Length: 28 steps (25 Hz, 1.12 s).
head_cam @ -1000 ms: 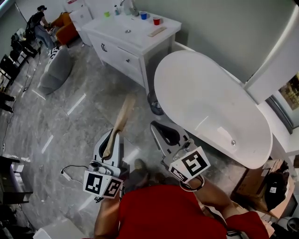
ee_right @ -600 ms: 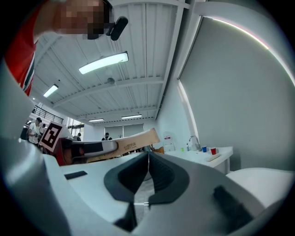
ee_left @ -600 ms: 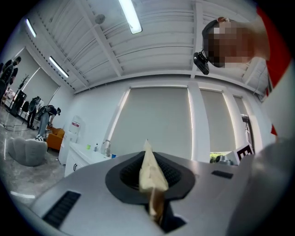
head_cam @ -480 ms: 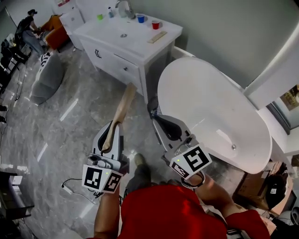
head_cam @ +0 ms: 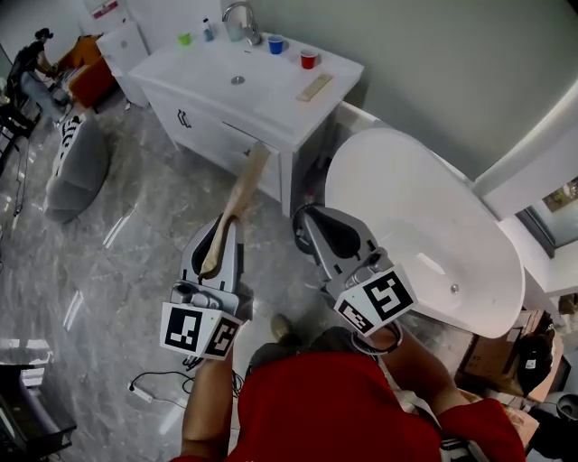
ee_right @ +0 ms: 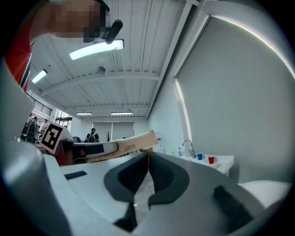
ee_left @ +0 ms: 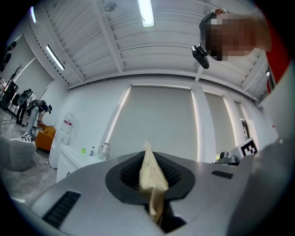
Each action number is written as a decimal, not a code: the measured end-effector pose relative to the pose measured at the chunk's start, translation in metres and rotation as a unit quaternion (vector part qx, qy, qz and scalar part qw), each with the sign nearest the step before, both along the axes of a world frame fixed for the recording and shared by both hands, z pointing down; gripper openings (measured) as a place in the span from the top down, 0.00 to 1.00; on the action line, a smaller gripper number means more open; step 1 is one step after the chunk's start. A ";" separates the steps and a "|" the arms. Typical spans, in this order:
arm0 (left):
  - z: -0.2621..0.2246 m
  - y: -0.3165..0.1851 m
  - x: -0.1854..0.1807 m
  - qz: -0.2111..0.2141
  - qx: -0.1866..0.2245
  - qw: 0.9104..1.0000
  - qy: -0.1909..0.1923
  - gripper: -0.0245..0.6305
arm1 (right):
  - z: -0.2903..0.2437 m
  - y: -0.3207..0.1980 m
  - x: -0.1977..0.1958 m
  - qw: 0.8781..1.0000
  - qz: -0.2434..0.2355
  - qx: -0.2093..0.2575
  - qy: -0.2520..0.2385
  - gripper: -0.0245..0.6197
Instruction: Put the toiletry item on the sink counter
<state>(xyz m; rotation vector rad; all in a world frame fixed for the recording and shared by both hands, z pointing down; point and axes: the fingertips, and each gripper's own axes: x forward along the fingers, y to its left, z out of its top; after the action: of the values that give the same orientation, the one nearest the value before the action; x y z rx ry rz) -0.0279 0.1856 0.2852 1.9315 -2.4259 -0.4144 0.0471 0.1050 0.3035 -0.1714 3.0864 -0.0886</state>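
You stand over a grey marbled floor [head_cam: 117, 262], with a white oval bathtub [head_cam: 424, 244] to your right and, beyond it, a white vanity desk [head_cam: 271, 95] whose sink basin is set into its top. A grey cushioned seat [head_cam: 77, 171] lies on the floor off to your left, well apart from the desk. Your left hand-held gripper [head_cam: 224, 236] is clamped on the lower end of a long, pale wooden toiletry item [head_cam: 248, 185]; its own view shows the pads pressed on the piece from both sides. The item points up and away from you, and from above its far end reaches just short of the desk's front edge, in the air and not on the top. Your right hand-held gripper [head_cam: 314, 221] hovers just beside the bathtub's near rim, its jaws brought together with nothing between them. On the desk stand a faucet [head_cam: 239, 18], a flat wooden strip [head_cam: 315, 87] near the right edge, a blue cup [head_cam: 276, 43], a red cup [head_cam: 309, 60] and a green cup [head_cam: 184, 39].
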 end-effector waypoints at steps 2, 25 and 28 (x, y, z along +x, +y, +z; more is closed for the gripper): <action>-0.001 -0.006 -0.018 0.003 0.000 1.000 0.000 0.89 | -0.001 -0.006 -0.015 1.000 0.008 0.000 0.001 0.92; 0.028 -0.179 -0.172 0.021 -0.035 0.999 -0.006 0.89 | 0.025 -0.169 -0.151 0.998 0.056 -0.015 0.000 0.92; 0.036 -0.215 -0.190 0.021 -0.043 0.999 -0.008 0.89 | 0.028 -0.201 -0.168 0.998 0.065 -0.012 0.003 0.92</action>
<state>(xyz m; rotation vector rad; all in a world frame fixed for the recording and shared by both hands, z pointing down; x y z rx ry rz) -0.2176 -0.0293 0.3212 1.9553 -2.3660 -0.2893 -0.1209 -0.0964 0.3311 -0.3748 3.0715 -0.1207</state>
